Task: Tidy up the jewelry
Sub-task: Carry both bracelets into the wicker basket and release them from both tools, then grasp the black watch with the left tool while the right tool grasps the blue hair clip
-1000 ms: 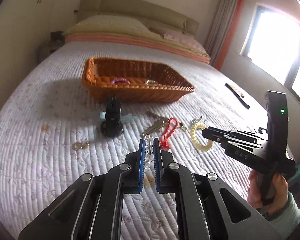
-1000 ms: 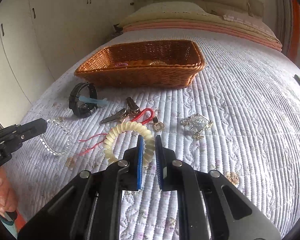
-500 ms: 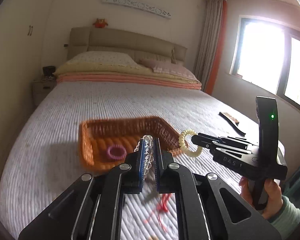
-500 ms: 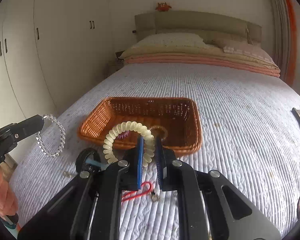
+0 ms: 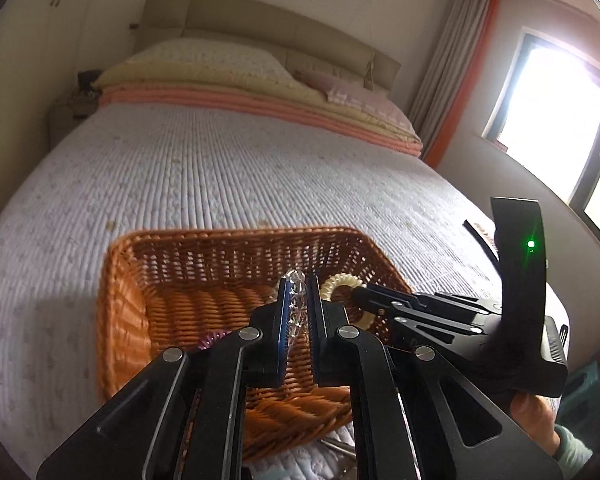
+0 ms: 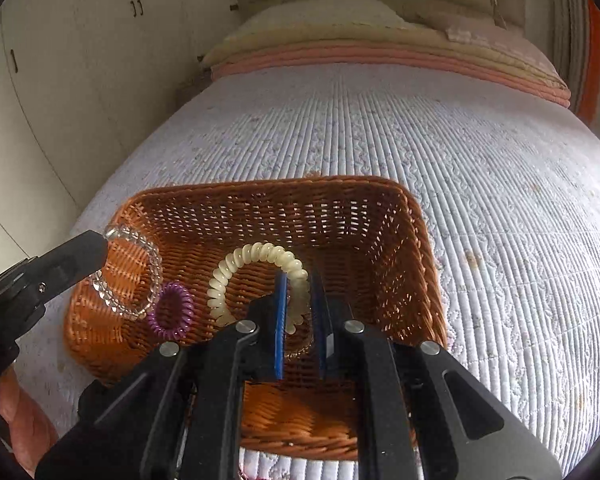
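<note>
An orange wicker basket point(image 5: 120, 292) point(image 6: 416, 248) sits on the quilted bed. My left gripper point(image 5: 298, 292) is shut on a clear crystal bead bracelet point(image 5: 296, 304) and holds it above the basket; the bracelet also shows in the right wrist view point(image 6: 130, 268), hanging from the left gripper point(image 6: 100, 242). My right gripper point(image 6: 300, 292) is shut on a cream spiral coil bracelet point(image 6: 256, 256), held over the basket's middle; the coil point(image 5: 338, 282) and right gripper point(image 5: 356, 294) also show in the left wrist view. A purple coil band point(image 6: 172, 312) point(image 5: 210, 338) lies in the basket.
Pillows and folded blankets point(image 5: 228, 80) lie at the head of the bed. A dark strap point(image 5: 480, 236) lies near the right bed edge. White wardrobes point(image 6: 60, 80) stand on the left and a window point(image 5: 560, 120) on the right.
Both grippers lifted their bracelets off the bed and carried them forward; they now hang over the basket, closer and lower than half a second ago.
</note>
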### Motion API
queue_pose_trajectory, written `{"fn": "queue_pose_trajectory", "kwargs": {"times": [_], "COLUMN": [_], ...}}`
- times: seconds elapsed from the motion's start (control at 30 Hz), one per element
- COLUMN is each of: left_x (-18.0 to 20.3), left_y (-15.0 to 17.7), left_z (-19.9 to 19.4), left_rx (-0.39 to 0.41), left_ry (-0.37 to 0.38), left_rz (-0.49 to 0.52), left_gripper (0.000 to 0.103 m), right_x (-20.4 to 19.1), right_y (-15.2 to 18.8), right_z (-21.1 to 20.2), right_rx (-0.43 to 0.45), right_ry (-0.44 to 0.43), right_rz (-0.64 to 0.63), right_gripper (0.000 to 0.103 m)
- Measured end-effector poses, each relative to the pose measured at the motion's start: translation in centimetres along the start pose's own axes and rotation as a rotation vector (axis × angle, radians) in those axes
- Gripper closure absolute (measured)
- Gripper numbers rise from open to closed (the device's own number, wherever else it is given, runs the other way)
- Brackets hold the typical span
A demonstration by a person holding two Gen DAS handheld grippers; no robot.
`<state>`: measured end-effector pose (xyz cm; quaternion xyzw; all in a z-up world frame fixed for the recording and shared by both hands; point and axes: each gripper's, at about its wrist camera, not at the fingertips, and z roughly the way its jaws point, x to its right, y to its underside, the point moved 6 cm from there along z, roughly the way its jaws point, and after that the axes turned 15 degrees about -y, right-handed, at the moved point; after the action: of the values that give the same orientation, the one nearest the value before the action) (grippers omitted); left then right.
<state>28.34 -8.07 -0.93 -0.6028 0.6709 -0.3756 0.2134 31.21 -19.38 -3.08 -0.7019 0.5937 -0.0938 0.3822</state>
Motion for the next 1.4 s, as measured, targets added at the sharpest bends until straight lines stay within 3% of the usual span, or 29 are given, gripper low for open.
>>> {"fn": "queue_pose_trajectory", "kwargs": {"times": [0.23, 0.4, 0.47, 0.53, 0.67, 0.83, 1.07, 1.2, 1.4], "left_x": [-0.7, -1.8, -2.0, -2.5, -3.9, -4.5, -4.3, -4.8, -5.1], "left_y": [1.6, 2.2, 2.1, 1.9, 1.6, 2.6, 5.5, 7.9, 11.3], "left_z": [3.2, 3.2, 1.8, -0.5, -5.9, -13.1, -19.0, -20.1, -17.8], "left_rx": [-0.092, -0.114, -0.083, -0.036, 0.056, 0.149, 0.194, 0.188, 0.119], "left_ry": [-0.008, -0.045, -0.052, -0.044, -0.010, -0.008, 0.002, -0.017, -0.076], "left_rz": [-0.020, -0.027, -0.009, -0.014, -0.045, -0.044, -0.048, -0.055, -0.054], "left_gripper": [0.097, 0.095, 0.075, 0.068, 0.061, 0.059, 0.055, 0.054, 0.054], "right_x": [1.2, 1.2, 1.2, 1.0, -0.9, -4.5, -6.9, -7.1, -5.4], "right_y": [0.8, 0.9, 1.0, 1.2, 1.2, 2.6, 6.1, 9.0, 11.9], "right_z": [2.3, 2.6, 1.7, -0.2, -4.4, -10.8, -16.7, -17.8, -15.8], "right_rx": [-0.054, -0.051, -0.037, -0.012, 0.060, 0.142, 0.199, 0.197, 0.143], "right_ry": [0.011, 0.007, -0.012, -0.026, -0.095, -0.151, -0.169, -0.188, -0.170], "right_rz": [0.030, 0.050, 0.053, 0.049, 0.011, -0.064, -0.101, -0.092, -0.056], "right_gripper": [0.093, 0.092, 0.089, 0.078, 0.076, 0.073, 0.073, 0.073, 0.073]}}
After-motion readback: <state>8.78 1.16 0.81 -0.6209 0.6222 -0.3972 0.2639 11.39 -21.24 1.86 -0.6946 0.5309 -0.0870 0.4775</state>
